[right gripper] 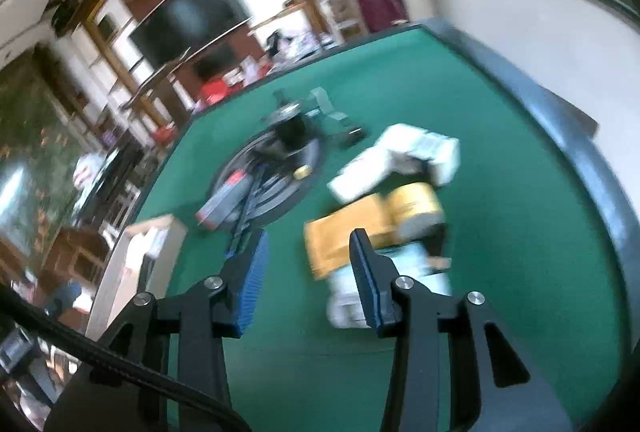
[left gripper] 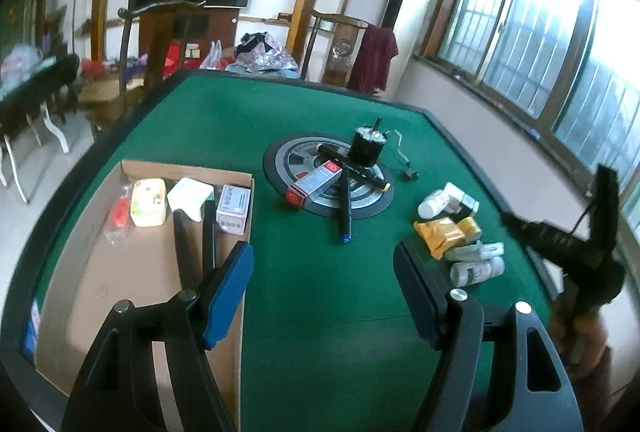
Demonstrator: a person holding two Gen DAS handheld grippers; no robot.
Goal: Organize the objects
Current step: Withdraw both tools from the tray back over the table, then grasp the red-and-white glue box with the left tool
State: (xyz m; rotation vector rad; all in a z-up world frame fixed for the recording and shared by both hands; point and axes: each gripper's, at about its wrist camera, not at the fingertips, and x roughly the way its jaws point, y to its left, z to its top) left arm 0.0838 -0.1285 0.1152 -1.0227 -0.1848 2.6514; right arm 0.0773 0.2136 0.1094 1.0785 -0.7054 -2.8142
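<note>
My left gripper [left gripper: 322, 264] hangs open over the green felt with nothing between its blue pads, beside a cardboard box [left gripper: 132, 272]. The box holds a yellow case [left gripper: 149, 202], a white item [left gripper: 190, 196], a small carton [left gripper: 234, 208] and two black pens [left gripper: 180, 244]. To the right lies a pile: white bottle [left gripper: 434, 201], orange pouch [left gripper: 438, 236], yellow roll [left gripper: 472, 226]. My right gripper [right gripper: 309, 244] is open and empty just short of that orange pouch [right gripper: 344, 232] and yellow roll [right gripper: 416, 207]; its view is blurred.
A round disc [left gripper: 328, 175] in the table's middle carries a red-grey box [left gripper: 314, 183], black markers [left gripper: 345, 207] and a black cylinder [left gripper: 366, 147]. The dark table rim [left gripper: 500, 167] runs close to the window wall. Chairs and clutter stand behind the table.
</note>
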